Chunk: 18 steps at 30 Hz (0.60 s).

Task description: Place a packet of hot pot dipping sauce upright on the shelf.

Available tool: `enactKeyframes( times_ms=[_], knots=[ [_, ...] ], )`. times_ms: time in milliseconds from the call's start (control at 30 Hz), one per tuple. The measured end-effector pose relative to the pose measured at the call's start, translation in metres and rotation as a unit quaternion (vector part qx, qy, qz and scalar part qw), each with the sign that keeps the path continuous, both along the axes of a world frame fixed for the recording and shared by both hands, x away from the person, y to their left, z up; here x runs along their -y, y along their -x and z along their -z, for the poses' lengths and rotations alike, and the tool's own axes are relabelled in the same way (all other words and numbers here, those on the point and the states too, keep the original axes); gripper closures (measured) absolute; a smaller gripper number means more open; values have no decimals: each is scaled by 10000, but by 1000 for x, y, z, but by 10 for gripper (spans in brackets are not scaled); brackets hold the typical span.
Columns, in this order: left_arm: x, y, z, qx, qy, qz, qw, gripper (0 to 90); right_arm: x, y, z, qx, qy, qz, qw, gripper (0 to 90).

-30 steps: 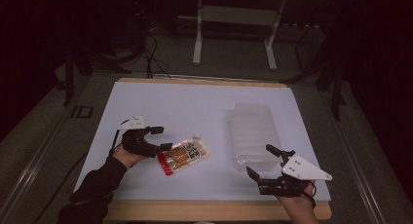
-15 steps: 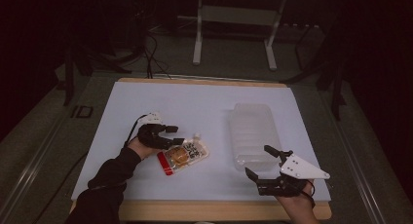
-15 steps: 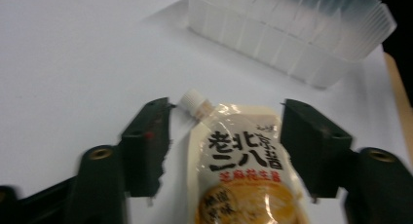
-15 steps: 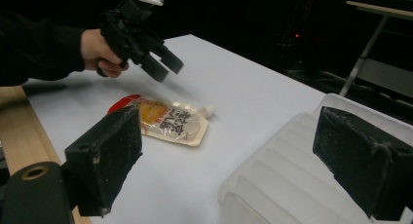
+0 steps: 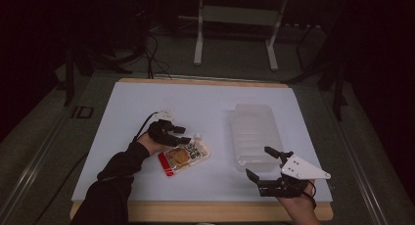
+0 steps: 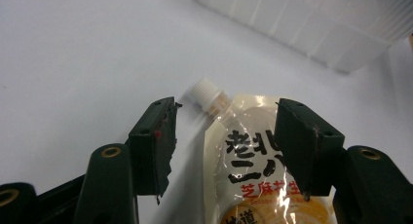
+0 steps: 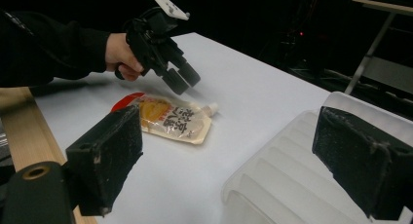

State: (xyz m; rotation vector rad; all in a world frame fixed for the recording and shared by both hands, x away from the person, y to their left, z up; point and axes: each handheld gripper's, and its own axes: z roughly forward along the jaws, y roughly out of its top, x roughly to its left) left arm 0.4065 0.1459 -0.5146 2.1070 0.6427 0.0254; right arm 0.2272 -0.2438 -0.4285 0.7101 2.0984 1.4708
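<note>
Pouch (image 5: 184,158) beside clear tray (image 5: 254,133), left gripper (image 5: 186,137) above

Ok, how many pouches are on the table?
1: the pouch lies flat at the table's left-centre, under the open left gripper. None seen elsewhere.

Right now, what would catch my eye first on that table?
A glossy spouted food pouch lies flat on the white table, with the left gripper open above its capped end. To its right sits a clear ribbed plastic tray, and the right gripper hangs open at the tray's near edge.
</note>
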Motion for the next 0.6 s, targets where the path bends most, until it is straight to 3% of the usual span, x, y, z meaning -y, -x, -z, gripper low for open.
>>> enactKeyframes(
  times_ms=[367, 600],
  knots=[
    [14, -5, 11, -67, -554, 103, 9984, 448, 0, 0, 0, -33, -17, -30, 10000, 109],
    [18, -6, 18, -178, -652, 43, 9977, 450, 1, 0, 0, -24, -32, -18, 10000, 109]
  ],
)
